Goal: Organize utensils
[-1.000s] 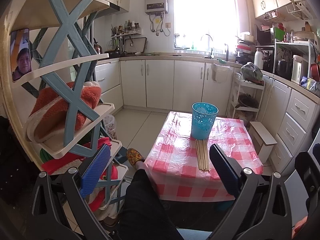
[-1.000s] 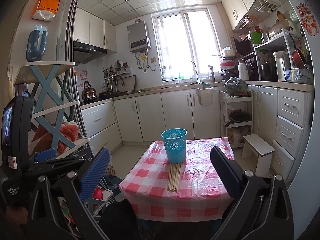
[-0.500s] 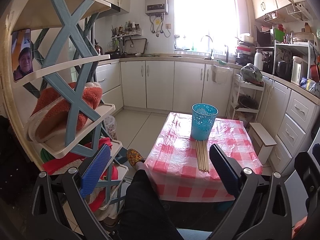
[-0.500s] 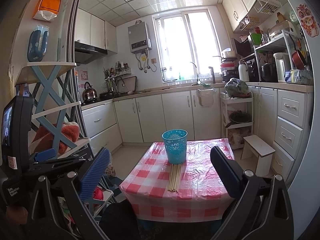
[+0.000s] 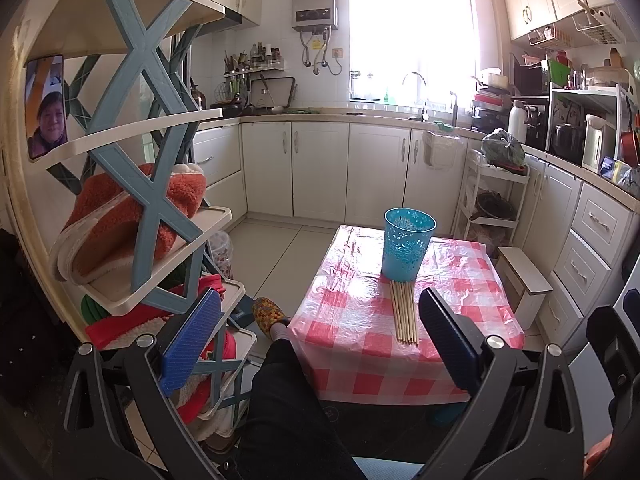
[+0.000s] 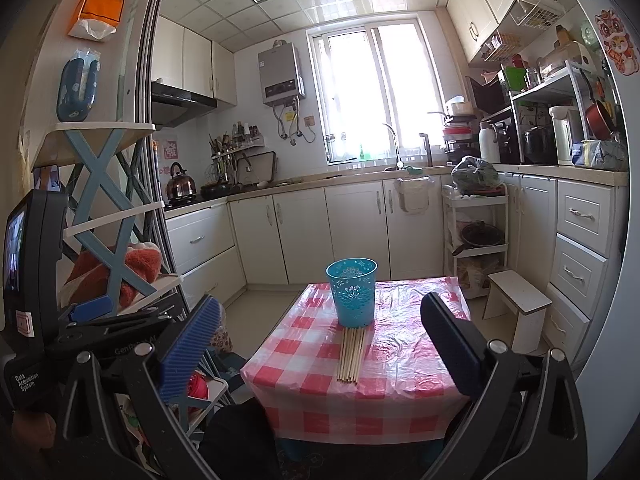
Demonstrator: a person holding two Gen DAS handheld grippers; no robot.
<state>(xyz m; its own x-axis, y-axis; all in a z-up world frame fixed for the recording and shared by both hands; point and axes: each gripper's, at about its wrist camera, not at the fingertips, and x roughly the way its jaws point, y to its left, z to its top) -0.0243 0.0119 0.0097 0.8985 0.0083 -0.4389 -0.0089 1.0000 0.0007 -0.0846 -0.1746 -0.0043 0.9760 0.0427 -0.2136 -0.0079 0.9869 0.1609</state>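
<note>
Chopsticks (image 6: 351,354) bunched, count unclear, touching cup (image 6: 352,292); left gripper (image 5: 320,336), right gripper (image 6: 320,336) agape, empty.

The interior of the blue cup (image 6: 352,292) is not visible in either view; its contents cannot be determined. The far ends of the chopsticks (image 5: 404,312) meet the cup base, and contact cannot be confirmed. The table (image 6: 400,404) legs are hidden by the checked cloth. The person's leg (image 5: 288,412) is cut off at the lower edge. Utensils on the wall rack (image 5: 248,62) are too small to identify.
</note>
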